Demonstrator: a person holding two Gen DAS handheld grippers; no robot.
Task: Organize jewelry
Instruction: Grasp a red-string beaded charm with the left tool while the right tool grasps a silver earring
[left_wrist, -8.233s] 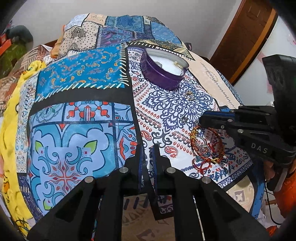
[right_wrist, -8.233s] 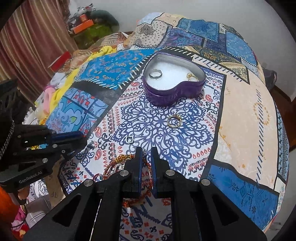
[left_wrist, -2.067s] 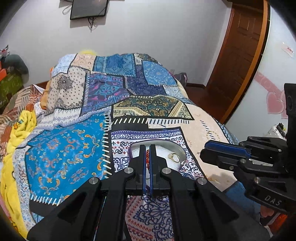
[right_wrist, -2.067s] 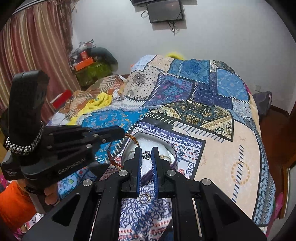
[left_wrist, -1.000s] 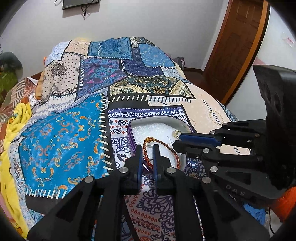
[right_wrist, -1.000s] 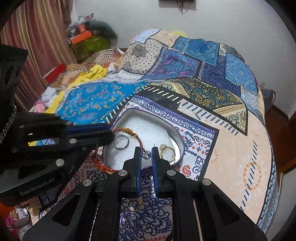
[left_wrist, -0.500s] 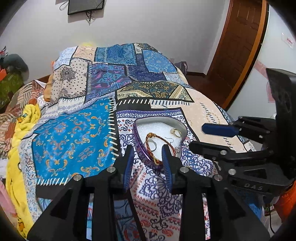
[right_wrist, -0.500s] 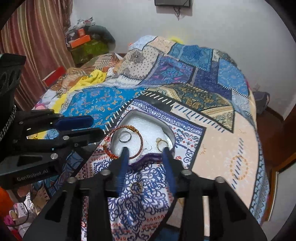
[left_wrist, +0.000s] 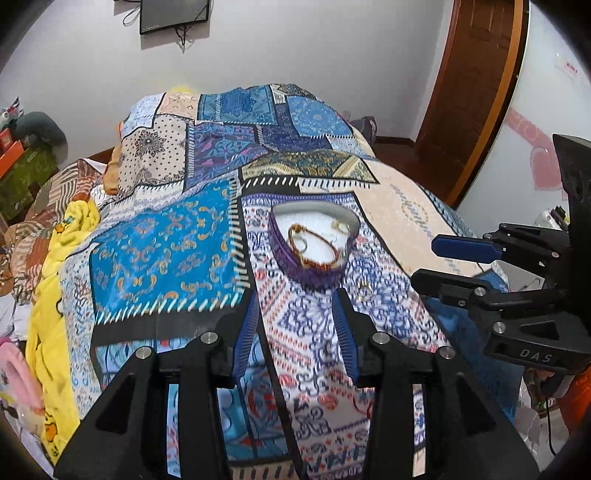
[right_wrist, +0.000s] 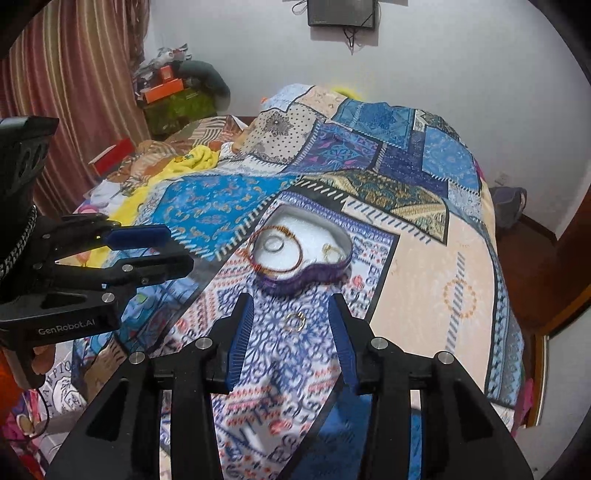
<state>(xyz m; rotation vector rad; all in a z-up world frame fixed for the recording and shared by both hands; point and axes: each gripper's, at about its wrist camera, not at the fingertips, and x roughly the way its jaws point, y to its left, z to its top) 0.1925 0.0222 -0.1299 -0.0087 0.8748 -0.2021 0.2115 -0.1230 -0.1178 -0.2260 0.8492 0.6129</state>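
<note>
A purple heart-shaped jewelry box (left_wrist: 314, 271) (right_wrist: 314, 275) with white foam lining sits on the patchwork bedspread. A red-and-gold beaded bracelet (left_wrist: 317, 245) (right_wrist: 275, 251) lies in it, partly over the rim, with a silver ring (right_wrist: 274, 243) and a gold ring (right_wrist: 330, 251). Another gold ring (right_wrist: 294, 320) (left_wrist: 364, 287) lies on the bedspread in front of the box. My left gripper (left_wrist: 295, 325) (right_wrist: 147, 251) is open and empty, behind the box. My right gripper (right_wrist: 291, 328) (left_wrist: 436, 262) is open and empty, with the loose gold ring between its fingers.
The bed is covered with a blue patchwork bedspread (left_wrist: 166, 251). A yellow blanket (left_wrist: 55, 295) lies along its left side. Cluttered boxes (right_wrist: 166, 88) and a curtain (right_wrist: 66, 74) stand at left. A wooden door (left_wrist: 472, 92) is at right.
Both grippers opened: the left let go of the bracelet into the box and the right released its small piece. Both have pulled back from the box.
</note>
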